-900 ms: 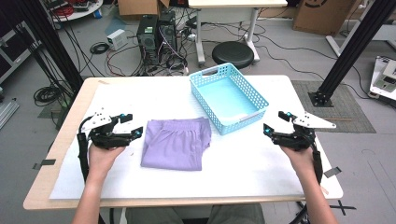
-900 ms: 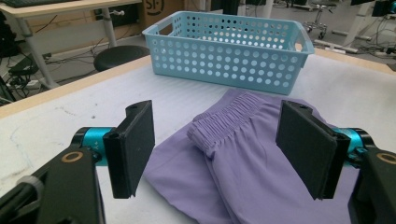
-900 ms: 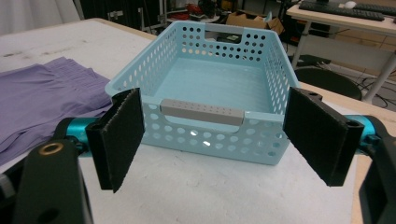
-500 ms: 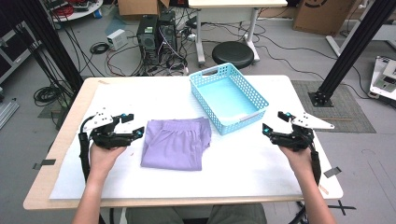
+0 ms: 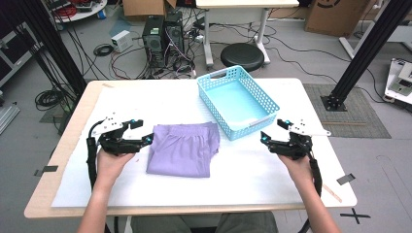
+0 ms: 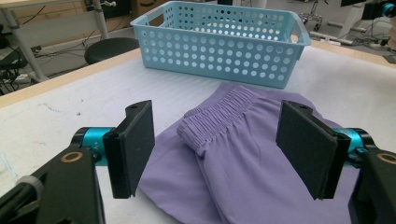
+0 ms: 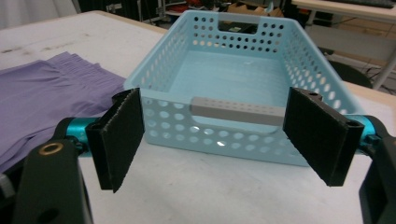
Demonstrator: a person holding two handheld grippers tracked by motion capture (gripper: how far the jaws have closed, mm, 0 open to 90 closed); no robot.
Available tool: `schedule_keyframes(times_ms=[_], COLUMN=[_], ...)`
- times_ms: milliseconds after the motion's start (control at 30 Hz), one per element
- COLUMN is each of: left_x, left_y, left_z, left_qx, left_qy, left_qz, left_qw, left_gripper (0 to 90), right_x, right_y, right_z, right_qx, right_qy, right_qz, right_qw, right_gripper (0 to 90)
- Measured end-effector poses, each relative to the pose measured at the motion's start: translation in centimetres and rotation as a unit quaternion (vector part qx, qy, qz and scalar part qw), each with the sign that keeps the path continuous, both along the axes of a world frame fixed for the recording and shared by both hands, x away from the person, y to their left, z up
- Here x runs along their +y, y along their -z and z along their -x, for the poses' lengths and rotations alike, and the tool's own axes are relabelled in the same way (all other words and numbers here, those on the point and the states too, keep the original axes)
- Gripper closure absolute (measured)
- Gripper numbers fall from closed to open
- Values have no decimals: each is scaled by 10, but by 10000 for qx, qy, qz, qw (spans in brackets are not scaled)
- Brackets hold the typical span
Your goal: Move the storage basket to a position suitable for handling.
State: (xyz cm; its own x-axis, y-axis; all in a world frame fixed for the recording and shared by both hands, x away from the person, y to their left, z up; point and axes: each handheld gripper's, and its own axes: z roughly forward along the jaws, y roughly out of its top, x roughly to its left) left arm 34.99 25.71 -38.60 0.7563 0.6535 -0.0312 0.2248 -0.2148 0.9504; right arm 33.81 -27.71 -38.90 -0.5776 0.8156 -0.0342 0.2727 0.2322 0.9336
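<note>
From the high view I have the folded purple shorts (image 5: 182,149) lying flat on the desk (image 5: 252,174), just left of the blue basket (image 5: 237,101), with my left tongs (image 5: 142,132) at their left edge and my right tongs (image 5: 274,130) off the basket's near right corner, both released and empty. In the left gripper view the shorts' gathered waistband (image 6: 219,116) sits ahead between the spread jaws, so I judge this the approach to a grasp, calling for a short push forward and a clench. In the right gripper view the basket's near wall (image 7: 233,135) faces me with nothing blocking its inside.

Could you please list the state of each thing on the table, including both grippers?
Purple shorts: folded, lying flat, untouched.
Blue basket: upright, empty.
Left gripper: open, beside the shorts, holding nothing.
Right gripper: open, facing the basket, holding nothing.
</note>
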Motion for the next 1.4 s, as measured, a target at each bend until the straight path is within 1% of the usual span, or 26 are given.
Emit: schedule_keyframes(times_ms=[67,100,133,167,300,333,367,400,433,533,567,667,700,733,767,800,833,867,900,933,967,1033,1067,1100,1233,1400], left_x=[0,-1,-1,-2,-3,-3,-3,-3,-3,-3,-3,-3,-4,-4,-4,-4,-4,-4,-4,-4,-4,-3,-3,-3,-4,-4], left_y=[0,0,0,0,0,0,0,0,0,1,1,2,2,2,2,2,2,2,2,2,3,3,3,3,4,4], left_z=[0,0,0,0,0,0,0,0,0,0,0,-1,-1,-1,-1,-1,-1,-1,-1,-1,-1,-1,-1,-1,-1,-1], left_qx=[7,19,19,26,43,43,44,51,45,57,80,81,106,106,96,96,97,91,90,90,105,119,133,138,152,156], left_qy=[19,37,37,53,68,68,68,68,75,70,98,93,105,105,100,100,111,114,107,107,110,115,132,127,153,151], left_qz=[-6,2,2,-5,10,10,6,7,6,22,25,44,40,40,44,44,43,43,55,55,82,87,89,88,77,86], left_qw=[10000,10000,10000,10000,10000,10000,10000,10000,10000,10000,9999,9999,9999,9999,9999,9999,9999,9999,9999,9999,9998,9998,9998,9998,9997,9997], left_gripper=[280,280,280,280,280,280,280,280,280,280,280,280,280,280,280,280,280,280,280,280,280,280,280,280,280,280], right_x=[4,10,10,20,38,38,47,47,55,60,66,71,77,77,83,83,89,89,93,93,94,94,93,93,94,92], right_y=[1,2,2,3,4,4,6,6,8,9,11,12,13,13,15,15,18,18,20,20,23,24,24,24,23,21], right_z=[0,-1,-1,-3,-9,-9,-12,-12,-14,-16,-18,-20,-24,-24,-27,-27,-29,-29,-32,-32,-34,-35,-36,-36,-35,-33], right_qx=[20,4,4,19,-12,-12,4,4,28,38,5,-6,18,18,54,54,95,95,163,163,185,205,186,199,167,178], right_qy=[8,2,2,-58,-127,-127,-140,-140,-122,-130,-75,-16,-42,-42,-51,-51,-9,-9,14,14,58,114,125,99,100,42], right_qz=[18,42,42,6,12,12,22,22,18,26,37,30,56,56,150,150,249,249,353,353,474,493,525,506,652,672], right_qw=[10000,10000,10000,10000,9999,9999,9999,9999,9999,9999,10000,10000,10000,10000,9999,9999,9996,9996,9992,9992,9987,9985,9984,9985,9977,9976], right_gripper=[212,211,211,212,212,212,213,213,213,214,214,214,226,226,256,256,263,263,301,301,334,343,381,382,403,433])
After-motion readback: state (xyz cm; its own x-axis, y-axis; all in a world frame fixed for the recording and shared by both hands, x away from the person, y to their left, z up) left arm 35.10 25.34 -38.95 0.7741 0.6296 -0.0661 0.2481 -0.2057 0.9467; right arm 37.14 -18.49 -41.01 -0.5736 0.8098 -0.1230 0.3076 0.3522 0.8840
